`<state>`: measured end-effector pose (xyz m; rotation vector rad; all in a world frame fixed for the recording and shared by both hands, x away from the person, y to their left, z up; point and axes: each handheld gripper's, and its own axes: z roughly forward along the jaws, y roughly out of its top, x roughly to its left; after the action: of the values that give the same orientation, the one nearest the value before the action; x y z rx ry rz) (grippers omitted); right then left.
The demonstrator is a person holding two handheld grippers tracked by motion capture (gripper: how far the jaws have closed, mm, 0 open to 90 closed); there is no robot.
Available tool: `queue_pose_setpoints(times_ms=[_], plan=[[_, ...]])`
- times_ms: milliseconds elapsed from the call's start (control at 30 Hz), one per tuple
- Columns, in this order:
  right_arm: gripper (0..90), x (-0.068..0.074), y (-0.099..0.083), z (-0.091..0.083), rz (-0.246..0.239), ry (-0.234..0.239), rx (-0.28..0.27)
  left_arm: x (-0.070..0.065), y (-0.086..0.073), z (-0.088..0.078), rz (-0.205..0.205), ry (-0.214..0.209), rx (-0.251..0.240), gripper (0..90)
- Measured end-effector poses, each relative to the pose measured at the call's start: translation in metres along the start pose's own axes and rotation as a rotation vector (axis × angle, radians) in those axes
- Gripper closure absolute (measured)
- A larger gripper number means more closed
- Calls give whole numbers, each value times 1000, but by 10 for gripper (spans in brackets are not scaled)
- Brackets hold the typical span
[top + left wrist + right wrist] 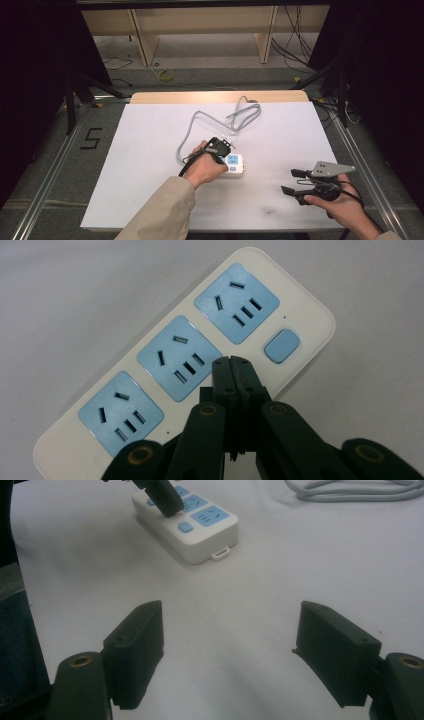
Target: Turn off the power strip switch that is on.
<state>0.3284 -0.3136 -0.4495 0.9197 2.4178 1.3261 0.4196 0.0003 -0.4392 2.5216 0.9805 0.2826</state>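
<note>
A white plastic power strip with three pale-blue sockets and a blue switch button (215, 347) lies near the middle of the white desk (150, 150), its grey cord (200, 122) looping away toward the far edge. The left tongs (233, 371) are pinched tight together with nothing between them, tips poised over the strip between the middle socket and the switch button (282, 345). The step in hand looks like pressing that button with the closed tips. To do it well, slide the tips toward the far-end button, centre them on it, and push straight down so the strip does not tip or skid. The right tongs (227, 630) hang wide apart and empty over bare desk at the near right, well apart from the strip; they could steady its near end if it slides.
</note>
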Motion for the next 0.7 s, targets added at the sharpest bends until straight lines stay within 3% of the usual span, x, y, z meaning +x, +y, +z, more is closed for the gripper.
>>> queue_pose_setpoints(times_ms=[700], plan=[[276, 0, 0, 0, -5, -1, 0, 0, 0, 0, 0, 3, -4, 900]])
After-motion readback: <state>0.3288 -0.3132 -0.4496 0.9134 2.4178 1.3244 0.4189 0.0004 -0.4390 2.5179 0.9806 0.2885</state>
